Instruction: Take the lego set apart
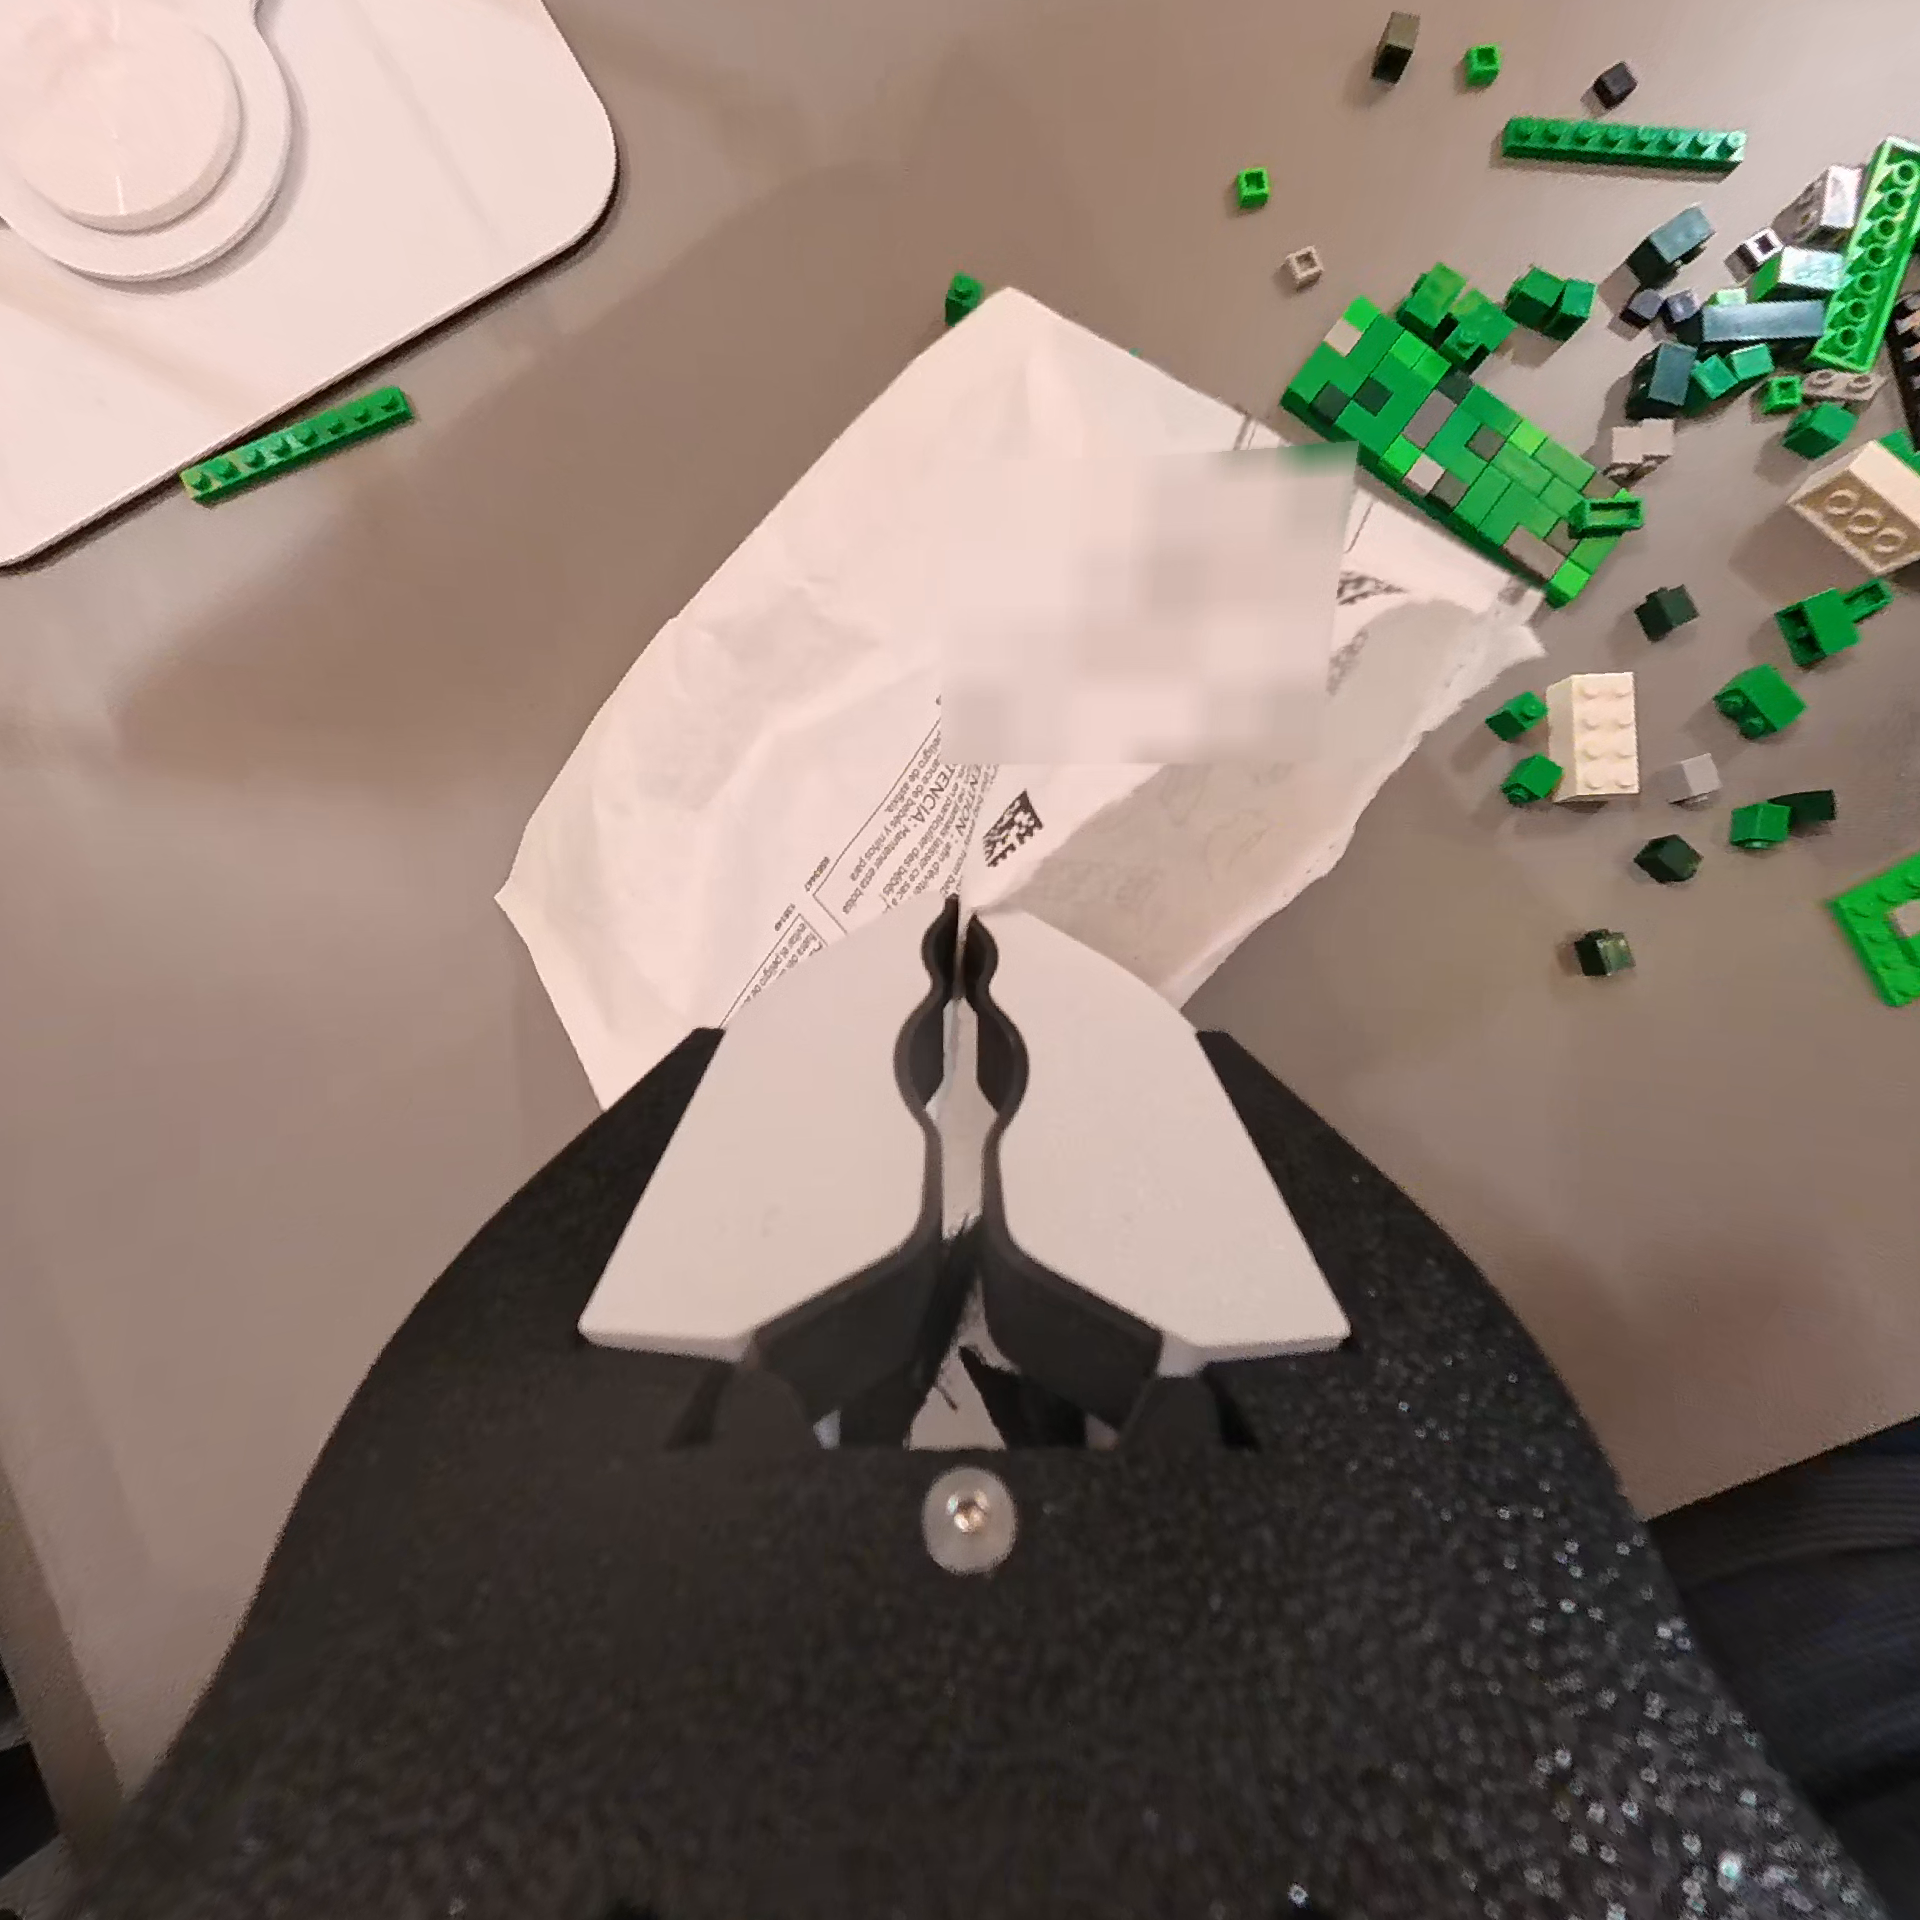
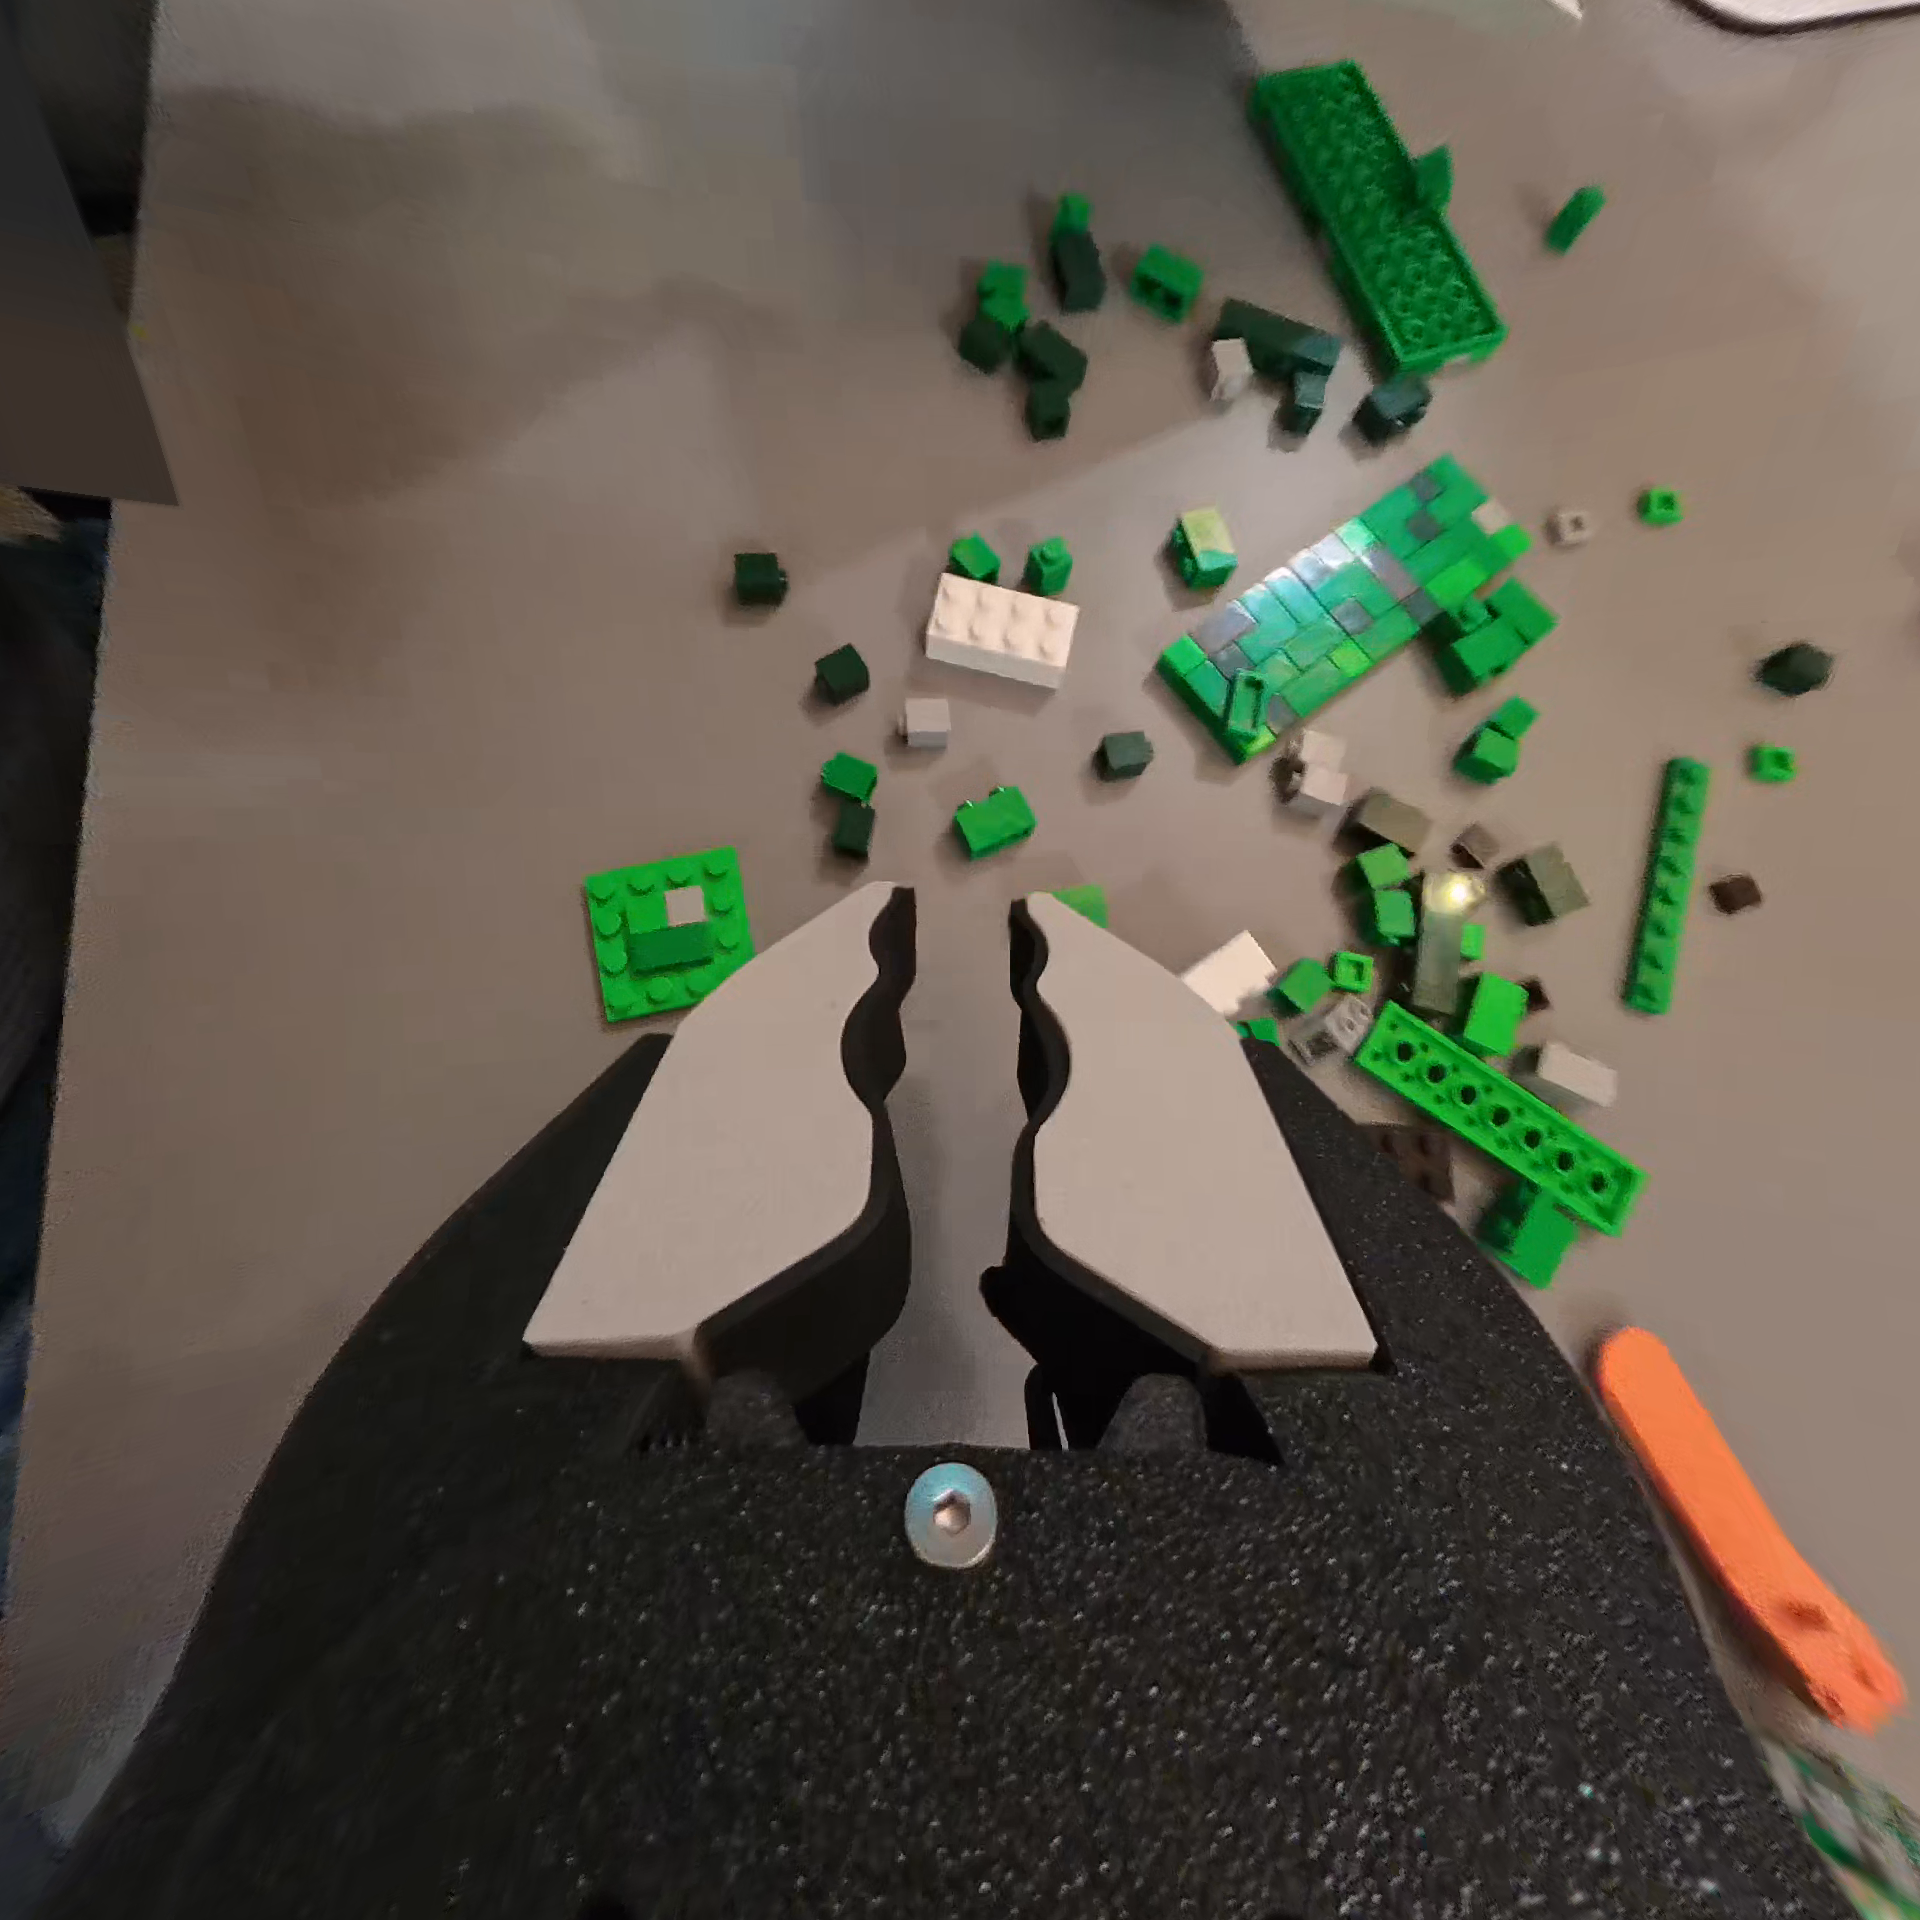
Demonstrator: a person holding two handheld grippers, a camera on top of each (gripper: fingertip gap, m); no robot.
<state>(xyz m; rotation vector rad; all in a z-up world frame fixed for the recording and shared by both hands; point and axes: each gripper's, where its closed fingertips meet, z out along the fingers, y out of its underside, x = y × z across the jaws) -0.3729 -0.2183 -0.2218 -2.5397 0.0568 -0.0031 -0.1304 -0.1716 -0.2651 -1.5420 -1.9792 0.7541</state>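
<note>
My left gripper (image 1: 958, 914) is shut on the edge of a white printed paper bag (image 1: 883, 665) and holds it above the grey table. A tiled green-and-grey lego panel (image 1: 1455, 436) lies at the upper right, still joined; it also shows in the right wrist view (image 2: 1340, 613). Many loose green, dark green, grey and white bricks lie around it. My right gripper (image 2: 963, 904) is open and empty, above the table just short of the loose bricks. A small green square plate with tiles on it (image 2: 665, 930) lies left of its fingertips.
A white tray-like base (image 1: 312, 208) sits at the upper left with a thin green strip (image 1: 296, 447) beside it. An orange brick separator (image 2: 1725, 1507) lies at the lower right. A large green plate (image 2: 1371, 218) lies far right. The table's edge runs along the left. The large green plate (image 2: 1371, 218) is closer to my left gripper, around 15 centimetres from its tips; the right tips are 20 centimetres off.
</note>
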